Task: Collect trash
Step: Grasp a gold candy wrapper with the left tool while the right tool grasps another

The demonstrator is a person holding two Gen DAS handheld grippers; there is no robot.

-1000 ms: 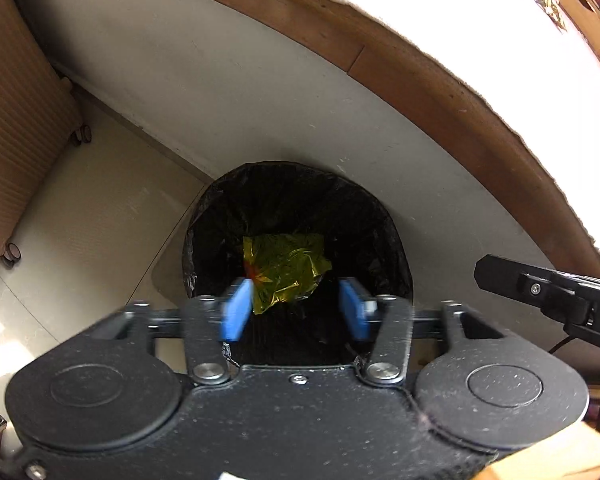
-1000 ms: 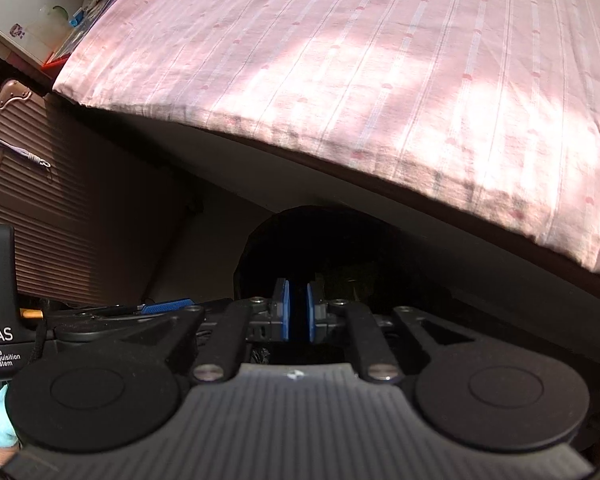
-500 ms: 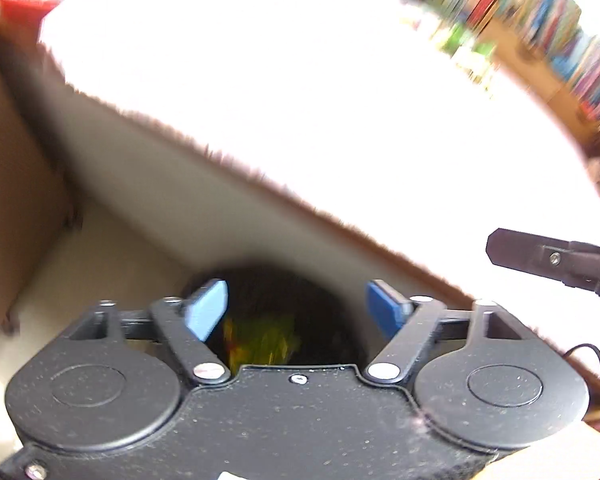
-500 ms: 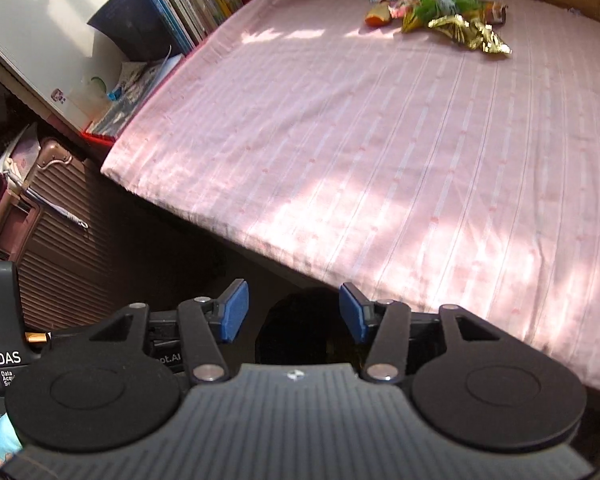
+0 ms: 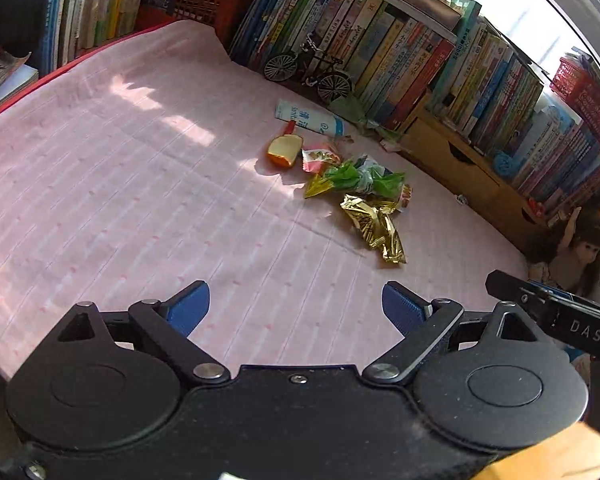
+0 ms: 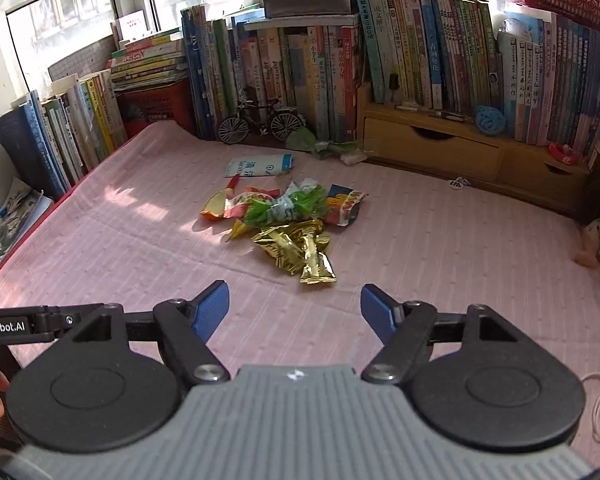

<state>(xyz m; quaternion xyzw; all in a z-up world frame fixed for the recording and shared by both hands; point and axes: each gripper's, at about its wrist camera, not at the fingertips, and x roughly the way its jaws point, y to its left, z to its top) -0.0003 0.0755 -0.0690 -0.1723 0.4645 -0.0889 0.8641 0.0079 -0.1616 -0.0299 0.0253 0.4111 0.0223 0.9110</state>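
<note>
Wrappers: gold foil wrappers (image 6: 300, 250), green wrapper (image 6: 286, 208), possibly an orange peel (image 5: 284, 151), ahead of left gripper (image 5: 296, 307) and right gripper (image 6: 295, 310), both spread wide, empty.

Both cameras sit just behind their grippers, looking forward and down across the bed (image 5: 140, 184) toward the books (image 6: 300, 60). The left view angles in from the left, the right one squarely. Both share the wrappers (image 5: 356, 192) (image 6: 288, 220) ahead.
</note>
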